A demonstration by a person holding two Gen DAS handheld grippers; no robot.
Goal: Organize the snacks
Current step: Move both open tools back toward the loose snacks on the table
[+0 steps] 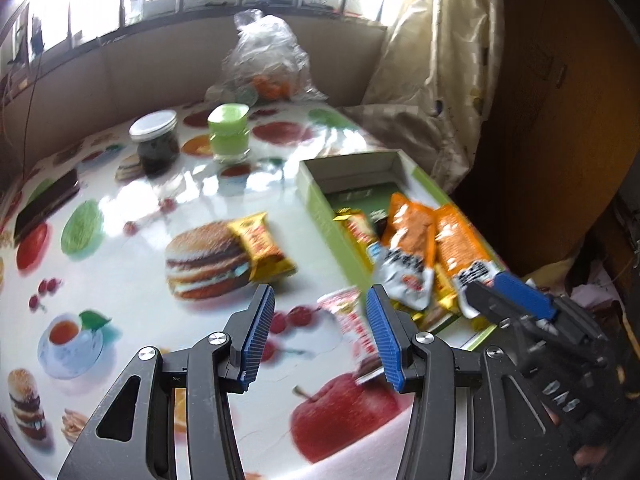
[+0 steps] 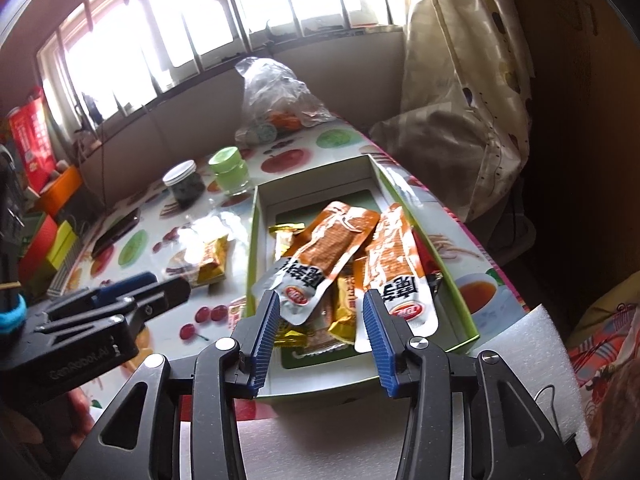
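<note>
A green box [image 2: 452, 280] with a white inside holds two orange-and-white snack packets [image 2: 332, 248] and several gold ones [image 2: 344, 304]; it also shows in the left wrist view [image 1: 320, 208]. A gold snack packet [image 1: 262, 246] lies on the table left of the box, over a printed burger. A red-and-white packet [image 1: 352, 320] lies beside the box's near corner. My left gripper [image 1: 320, 308] is open and empty above the table between these two. My right gripper [image 2: 320, 308] is open and empty over the box's near end.
A dark jar with a white lid [image 1: 156, 140], a green-lidded jar [image 1: 230, 132] and a clear plastic bag [image 1: 266, 60] stand at the back. A dark flat object [image 1: 48, 204] lies at the left. White foam [image 2: 400, 440] lies under the right gripper. Curtain [image 1: 440, 60] at right.
</note>
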